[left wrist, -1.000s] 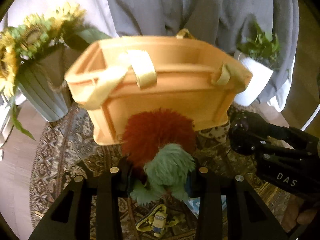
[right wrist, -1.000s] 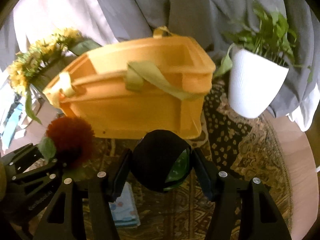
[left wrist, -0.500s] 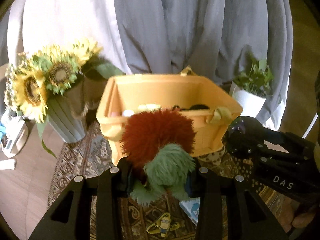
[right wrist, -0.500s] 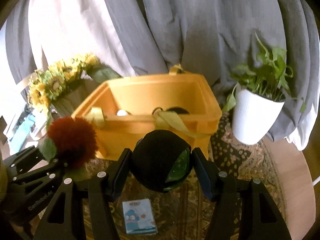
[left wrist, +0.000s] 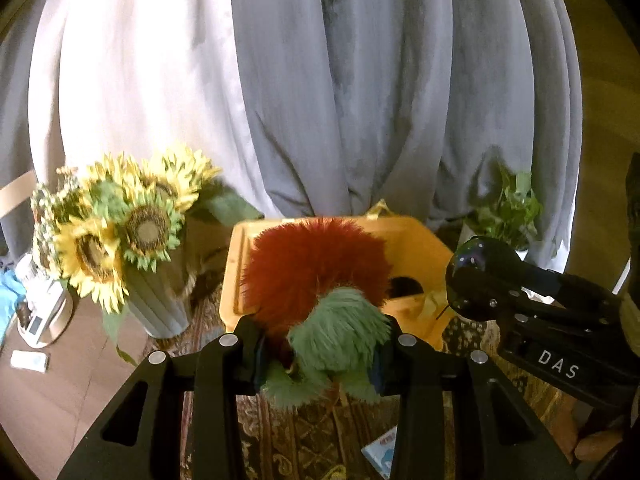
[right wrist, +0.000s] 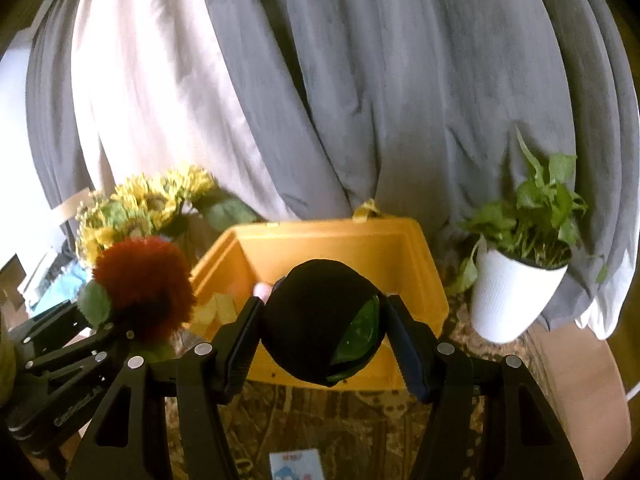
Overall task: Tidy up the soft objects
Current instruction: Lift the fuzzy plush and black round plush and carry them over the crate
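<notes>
Two soft things are being carried at once, one in each claw. The left gripper (left wrist: 320, 344) is clamped on a furry red and green plush (left wrist: 320, 280), whose red mop rises above and ahead of the fingertips while its green part is pinched between the pads. The right gripper (right wrist: 324, 332) is clamped on a black ball with a green patch (right wrist: 320, 320), which fills the gap between its jaws.

Ahead of and below both claws an orange bin (right wrist: 420, 280) is seen, open at the top, with a few small items lying inside that cannot be made out clearly. The step in hand is judged to be the carry toward this bin; neither thing has yet been let go. For the next move, each claw would need to be brought over the bin's opening, clear of the near rim and of the strap handles, and only then parted, so that nothing is dropped onto the patterned rug (right wrist: 360, 420) beneath.

Counted: one plush, one ball, one bin, two claws. To the left of the claws one vase of sunflowers (left wrist: 120, 232) is seen; to the right, one potted plant in a white pot (right wrist: 516, 280). Below the claws one small card (right wrist: 296, 464) lies on the rug
</notes>
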